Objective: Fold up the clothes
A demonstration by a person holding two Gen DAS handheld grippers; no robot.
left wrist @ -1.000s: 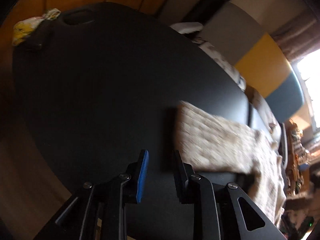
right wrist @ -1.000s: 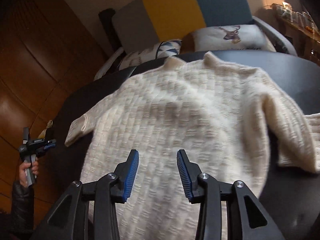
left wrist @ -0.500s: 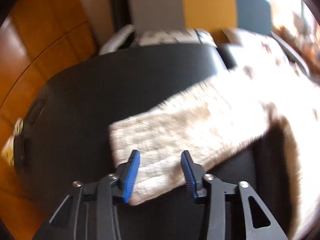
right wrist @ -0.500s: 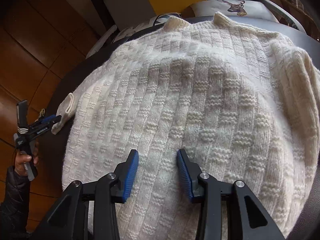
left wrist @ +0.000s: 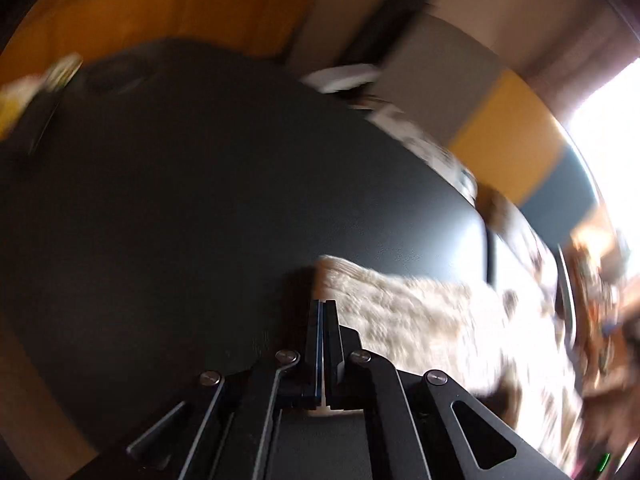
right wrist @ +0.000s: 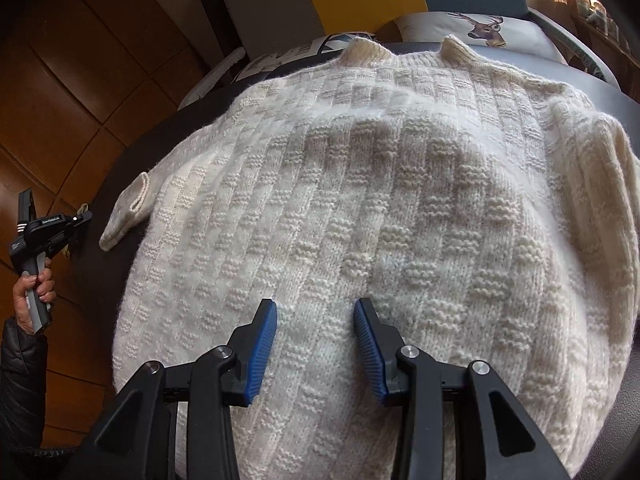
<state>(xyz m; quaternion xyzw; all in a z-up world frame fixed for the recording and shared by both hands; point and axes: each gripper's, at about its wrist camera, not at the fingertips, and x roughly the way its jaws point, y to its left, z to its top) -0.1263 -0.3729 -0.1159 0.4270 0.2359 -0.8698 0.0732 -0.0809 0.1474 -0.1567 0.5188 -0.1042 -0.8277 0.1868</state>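
A cream knitted sweater (right wrist: 400, 200) lies spread flat on a dark round table (left wrist: 200, 220), collar at the far side. My right gripper (right wrist: 316, 320) hovers open over its lower middle, with nothing between the blue pads. The sweater's left sleeve ends in a cuff (right wrist: 124, 216) near the table's left edge. In the left wrist view that sleeve (left wrist: 400, 312) runs off to the right, blurred. My left gripper (left wrist: 322, 306) is shut, pads pressed together with no fabric showing between them, just left of the cuff. The right wrist view shows the left gripper (right wrist: 82, 220) apart from the cuff.
A chair with grey, yellow and blue panels (left wrist: 508, 152) stands behind the table, with a deer-print cushion (right wrist: 488, 32) on it. A yellow and white object (left wrist: 24, 92) sits at the table's far left edge. A person's hand (right wrist: 36, 292) holds the left gripper's handle. Wooden wall panels (right wrist: 80, 80) stand on the left.
My left gripper went from open over the sleeve cuff to shut, and its view swung left. My right gripper moved closer in over the sweater's body and stayed open.
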